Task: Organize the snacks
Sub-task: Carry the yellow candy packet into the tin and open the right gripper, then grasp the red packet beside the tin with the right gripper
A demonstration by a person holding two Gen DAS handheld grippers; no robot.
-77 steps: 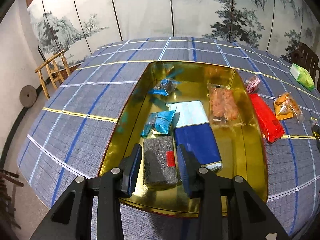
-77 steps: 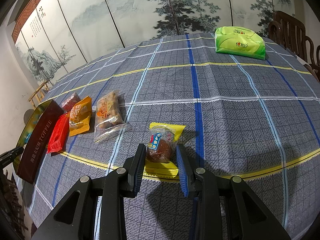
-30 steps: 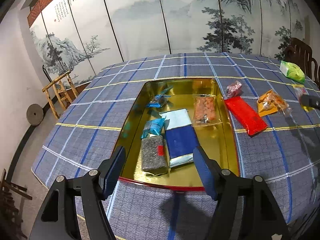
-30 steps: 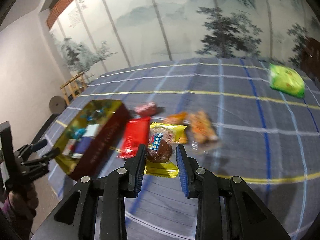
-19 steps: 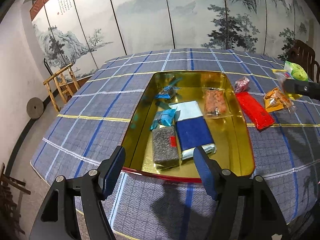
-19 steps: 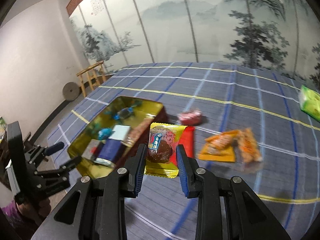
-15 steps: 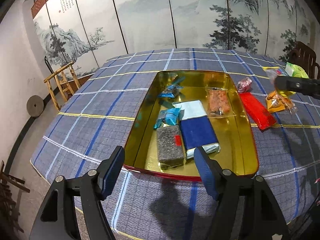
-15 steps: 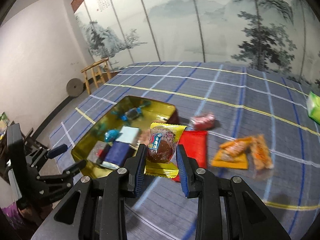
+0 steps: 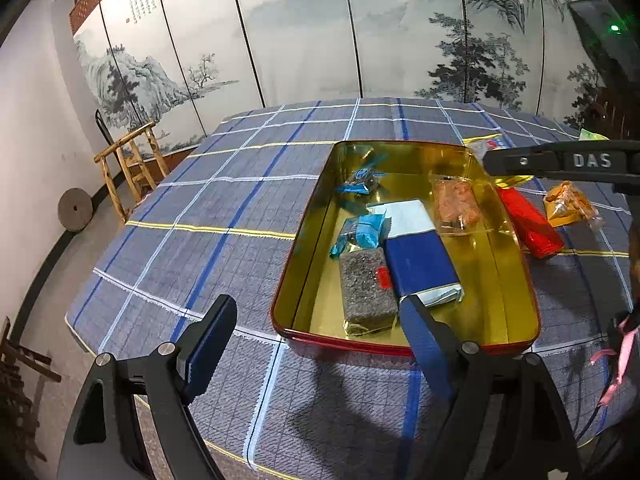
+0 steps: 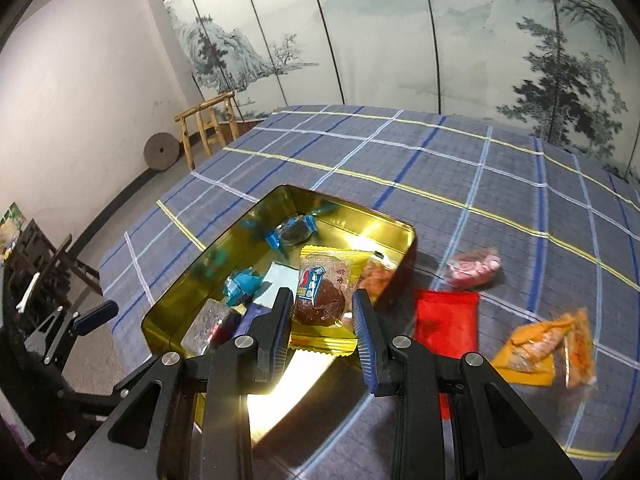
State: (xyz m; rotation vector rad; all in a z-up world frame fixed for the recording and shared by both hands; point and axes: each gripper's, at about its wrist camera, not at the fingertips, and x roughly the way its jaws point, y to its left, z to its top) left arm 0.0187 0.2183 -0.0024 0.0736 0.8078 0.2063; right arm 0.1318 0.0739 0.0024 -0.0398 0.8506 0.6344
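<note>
A gold tin [image 9: 340, 340] with a red outside stands on the checked tablecloth. In it lie a grey pack [image 9: 366, 288], a blue and white pack [image 9: 416, 252], two blue candies [image 9: 360, 232] and a clear pack of orange pieces [image 9: 456, 204]. My left gripper [image 9: 320, 332] hovers at the tin's near rim, its jaws opening with nothing between them. My right gripper [image 10: 322, 304] is shut on a yellow pack with a brown cake [image 10: 320, 300], held in the air over the tin [image 10: 360, 208]. In the left wrist view the right gripper [image 9: 560, 162] reaches in over the tin's far right corner.
Beside the tin on the cloth lie a red pack [image 10: 446, 320], a pink candy bag [image 10: 474, 268] and orange packs [image 10: 536, 352]. A wooden chair [image 9: 128, 160] and a stone wheel [image 9: 74, 210] stand off the table's left side. The table edge is near me.
The left gripper let go of the grey pack in the tin, pulled back and spread its jaws. The right gripper lifted the yellow pack off the cloth and carried it left to above the tin.
</note>
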